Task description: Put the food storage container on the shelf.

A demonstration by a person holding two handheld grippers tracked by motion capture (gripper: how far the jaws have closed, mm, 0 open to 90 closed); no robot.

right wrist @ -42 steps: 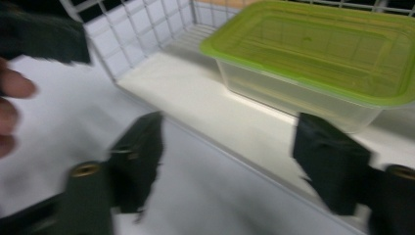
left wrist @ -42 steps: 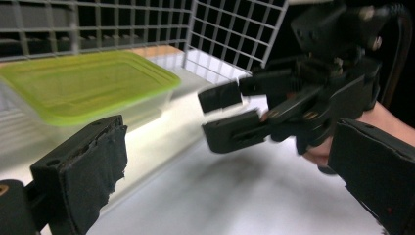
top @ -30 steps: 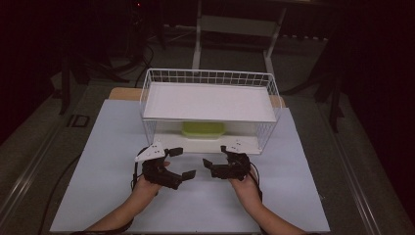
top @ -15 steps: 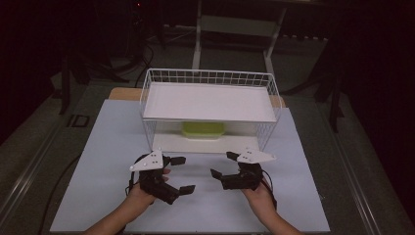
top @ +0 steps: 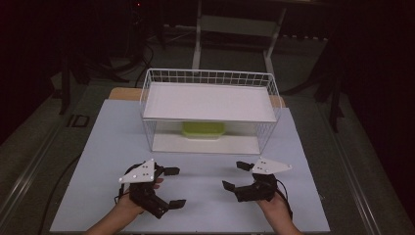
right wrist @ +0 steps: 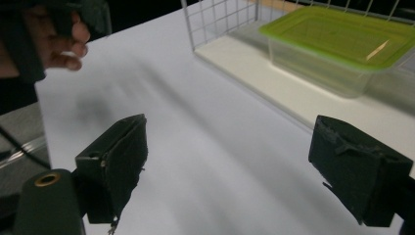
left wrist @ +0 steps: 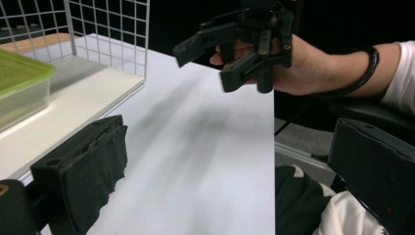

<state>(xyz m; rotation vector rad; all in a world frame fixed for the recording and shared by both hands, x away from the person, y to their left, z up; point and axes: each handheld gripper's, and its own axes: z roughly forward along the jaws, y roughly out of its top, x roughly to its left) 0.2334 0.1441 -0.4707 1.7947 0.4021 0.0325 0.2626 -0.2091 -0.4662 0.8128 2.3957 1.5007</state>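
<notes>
A white wire rack [top: 210, 103] with a flat shelf stands at the middle of the table. Under the shelf sits a clear container with a green lid [top: 203, 129], also seen as the green-lidded container [right wrist: 337, 39] and at the left edge as the container [left wrist: 19, 83]. My left gripper [top: 173, 187] rests open near the front edge, left of centre, with nothing between its jaws. My right gripper [top: 234, 176] is open and empty to its right, facing it. Along my left gripper [left wrist: 225, 181] I see the right gripper [left wrist: 235, 44] farther off. My right gripper [right wrist: 235, 171] points past the rack's corner.
The white tabletop [top: 205, 166] spreads between the grippers and the rack. A wooden edge [top: 122, 93] shows behind the rack. Dark floor, stands and cables surround the table. A hand [right wrist: 54, 34] shows at the upper left of the right gripper view.
Both grippers have drawn back from the rack toward the table's near edge and moved farther apart from each other. The rack and container have not moved.
</notes>
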